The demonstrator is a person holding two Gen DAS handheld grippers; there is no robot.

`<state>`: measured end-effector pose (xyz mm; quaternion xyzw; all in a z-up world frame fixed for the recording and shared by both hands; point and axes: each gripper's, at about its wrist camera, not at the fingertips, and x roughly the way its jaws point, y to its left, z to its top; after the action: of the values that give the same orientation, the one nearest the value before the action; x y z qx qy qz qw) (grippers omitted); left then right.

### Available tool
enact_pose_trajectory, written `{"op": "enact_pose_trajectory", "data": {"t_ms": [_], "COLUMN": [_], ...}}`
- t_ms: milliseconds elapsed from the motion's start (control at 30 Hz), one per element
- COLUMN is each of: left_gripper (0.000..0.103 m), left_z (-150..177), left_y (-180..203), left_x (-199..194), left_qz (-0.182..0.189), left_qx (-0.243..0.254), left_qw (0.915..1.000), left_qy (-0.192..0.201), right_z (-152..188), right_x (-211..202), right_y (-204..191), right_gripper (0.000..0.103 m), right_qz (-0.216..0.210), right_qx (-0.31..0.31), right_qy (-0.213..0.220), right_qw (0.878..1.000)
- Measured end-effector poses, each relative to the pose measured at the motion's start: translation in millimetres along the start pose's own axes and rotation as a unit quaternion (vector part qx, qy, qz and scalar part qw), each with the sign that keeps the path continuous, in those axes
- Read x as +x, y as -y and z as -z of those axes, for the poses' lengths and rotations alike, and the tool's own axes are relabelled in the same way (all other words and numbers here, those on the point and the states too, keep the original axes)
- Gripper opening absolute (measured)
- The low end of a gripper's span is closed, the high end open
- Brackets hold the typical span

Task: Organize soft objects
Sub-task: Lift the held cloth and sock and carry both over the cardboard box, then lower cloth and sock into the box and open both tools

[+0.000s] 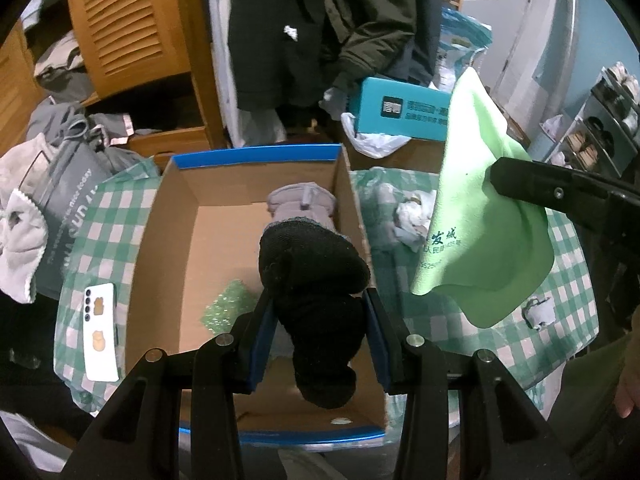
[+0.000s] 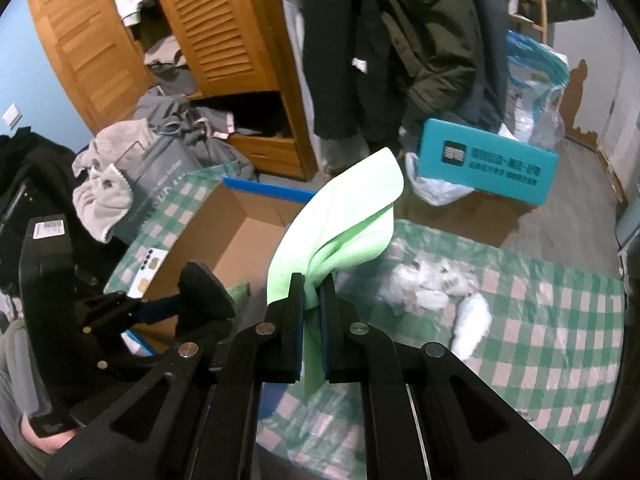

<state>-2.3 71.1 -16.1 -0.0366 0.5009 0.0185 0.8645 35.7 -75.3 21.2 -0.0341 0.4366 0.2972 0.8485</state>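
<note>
Green-checked table (image 1: 568,280) with cardboard box (image 1: 168,240), white phone (image 1: 101,332), crumpled white cloths (image 2: 436,284).

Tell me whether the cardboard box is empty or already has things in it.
Not empty. The cardboard box holds a grey glove at its far end and something green on its floor.
</note>
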Motion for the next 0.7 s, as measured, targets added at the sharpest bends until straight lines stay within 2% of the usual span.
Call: {"op": "enact_pose_trajectory", "data": {"t_ms": [433, 700], "left_gripper": [0.043, 0.043], "left_z": [7.8, 13.1], "left_y": [-42.6, -58.3], "left_x": [-2.5, 4.7], "left_qz": [-0.02, -0.033], "left_qx": [-0.034, -0.045], "left_qw": [0.9992, 0.9984], "left_qy": [0.002, -0.011], "right_z": [-9.3, -5.9], "right_x": [24.2, 48.4], "right_y": [-45.9, -66.7], "right_gripper": [0.006, 0.006], "right_qz": [-0.019, -0.026], "right_qx": [-0.033, -0.05], "right_qy": [-0.019, -0.046], "right_qw": [0.999, 0.997]}}
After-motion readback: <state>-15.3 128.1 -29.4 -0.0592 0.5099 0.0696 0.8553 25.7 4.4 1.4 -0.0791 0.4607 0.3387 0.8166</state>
